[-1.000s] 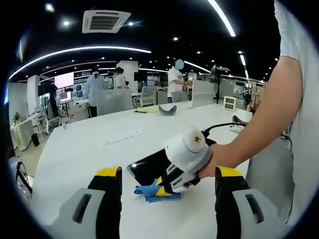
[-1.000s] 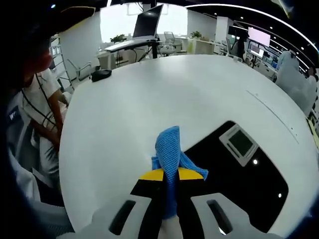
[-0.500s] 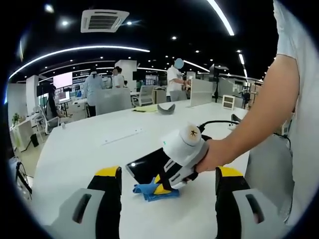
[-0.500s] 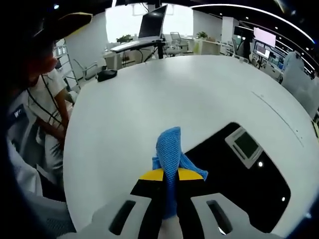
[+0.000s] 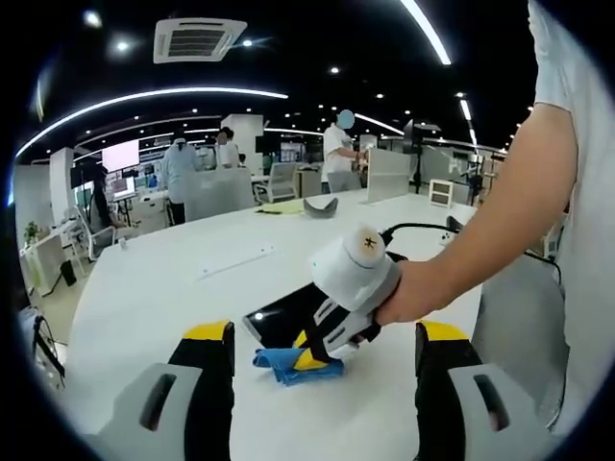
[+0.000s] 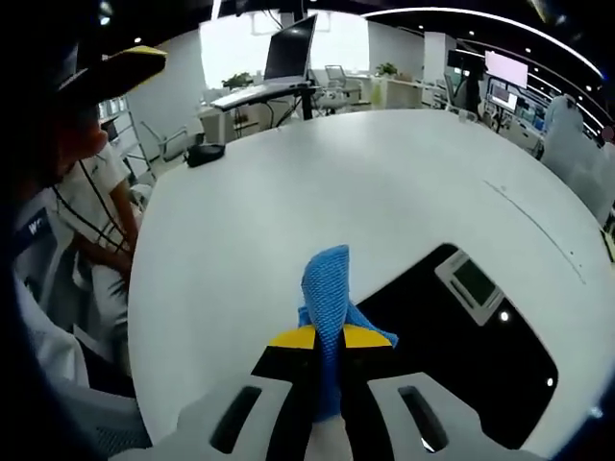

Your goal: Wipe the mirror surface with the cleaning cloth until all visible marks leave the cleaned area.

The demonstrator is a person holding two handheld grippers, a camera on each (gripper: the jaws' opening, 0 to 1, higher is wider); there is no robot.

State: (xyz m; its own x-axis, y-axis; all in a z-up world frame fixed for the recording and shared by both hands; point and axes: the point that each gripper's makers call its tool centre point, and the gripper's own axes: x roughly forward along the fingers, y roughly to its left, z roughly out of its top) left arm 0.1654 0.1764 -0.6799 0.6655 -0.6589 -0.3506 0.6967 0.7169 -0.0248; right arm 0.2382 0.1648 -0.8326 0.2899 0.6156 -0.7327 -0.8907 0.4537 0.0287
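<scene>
While the right gripper (image 6: 328,338) clamped the crumpled blue cleaning cloth (image 6: 326,288) at the dark rectangular mirror's (image 6: 461,341) edge, wiping looked barely begun; the left gripper (image 5: 325,351) stood apart, empty.

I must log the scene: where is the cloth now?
The cloth is pinched in the right gripper, at the mirror edge on the table.

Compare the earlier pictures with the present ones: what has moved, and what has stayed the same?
The right gripper has slid the blue cloth slightly along the mirror's near edge, towards the left of the left gripper view. It stays shut on the cloth. The left gripper stays open and off the table.
</scene>
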